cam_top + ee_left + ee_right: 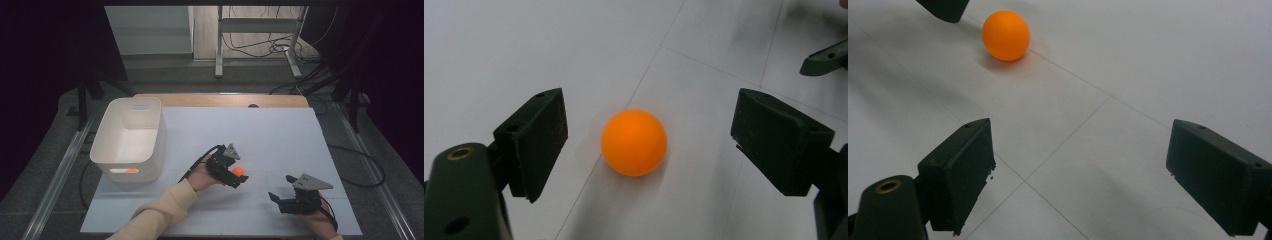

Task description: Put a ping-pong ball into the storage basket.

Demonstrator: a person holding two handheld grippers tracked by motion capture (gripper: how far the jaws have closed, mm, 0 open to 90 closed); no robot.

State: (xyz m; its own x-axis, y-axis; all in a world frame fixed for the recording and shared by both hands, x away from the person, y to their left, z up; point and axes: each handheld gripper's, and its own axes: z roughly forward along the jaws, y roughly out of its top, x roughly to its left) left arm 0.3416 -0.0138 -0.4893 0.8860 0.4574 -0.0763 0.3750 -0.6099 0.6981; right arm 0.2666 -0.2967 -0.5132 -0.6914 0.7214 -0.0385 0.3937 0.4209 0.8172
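An orange ball [634,142] lies on the white table sheet [270,140], between the two black jaws of my left gripper [649,142]. The jaws stand wide, with a gap on each side of the ball, so nothing presses on it. From above, the same ball [239,171] shows at the tip of my left gripper [239,176], near the table's middle. My right gripper [280,195] rests lower right, open and holding nothing. In its own view my right gripper [1080,177] looks across the sheet at the ball [1006,35].
A white bin [131,137] stands at the table's left, with another orange ball [132,170] showing through a slot in its near wall. A wooden edge [220,100] runs along the back. Cables and a metal frame [260,35] lie on the floor beyond.
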